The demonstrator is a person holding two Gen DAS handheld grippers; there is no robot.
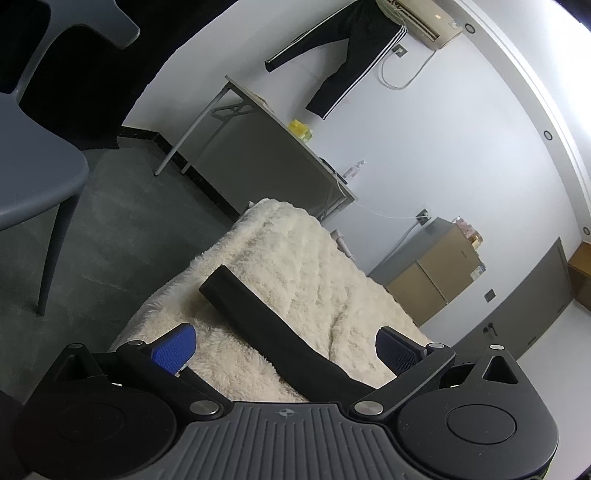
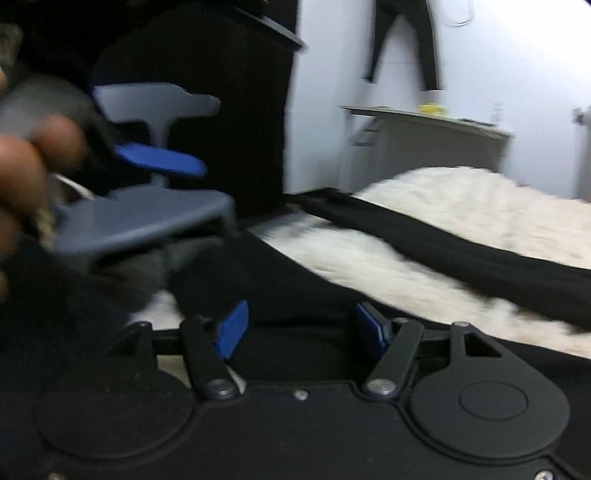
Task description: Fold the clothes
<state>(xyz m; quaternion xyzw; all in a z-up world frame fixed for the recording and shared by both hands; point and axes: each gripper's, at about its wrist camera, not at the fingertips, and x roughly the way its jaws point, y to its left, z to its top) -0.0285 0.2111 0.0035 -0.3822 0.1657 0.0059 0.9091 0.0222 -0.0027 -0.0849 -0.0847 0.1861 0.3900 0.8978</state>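
- Underneath, a cream fleece blanket (image 1: 295, 258) carries the black garment (image 1: 258, 314), one long black strip lying across it.
- Left gripper (image 1: 286, 349) points slightly down over that strip, blue fingers (image 1: 177, 347) wide apart, pressing nothing.
- Right gripper (image 2: 301, 328) hangs low over black cloth, fingers (image 2: 232, 328) apart and holding nothing; this view is blurred.
- At its left edge, a hand (image 2: 26, 173) holds the left gripper.

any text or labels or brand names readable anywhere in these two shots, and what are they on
None can be read.
Air conditioner: a small orange mark on its front, too small to read.
Cardboard box: a pale sticker on its side, too small to read.
Left tongs: only a small cross-in-circle symbol on the grey body, no letters.
Black trousers on the wall: white side stripes, no wording visible.
Right wrist view: too blurred for any text.
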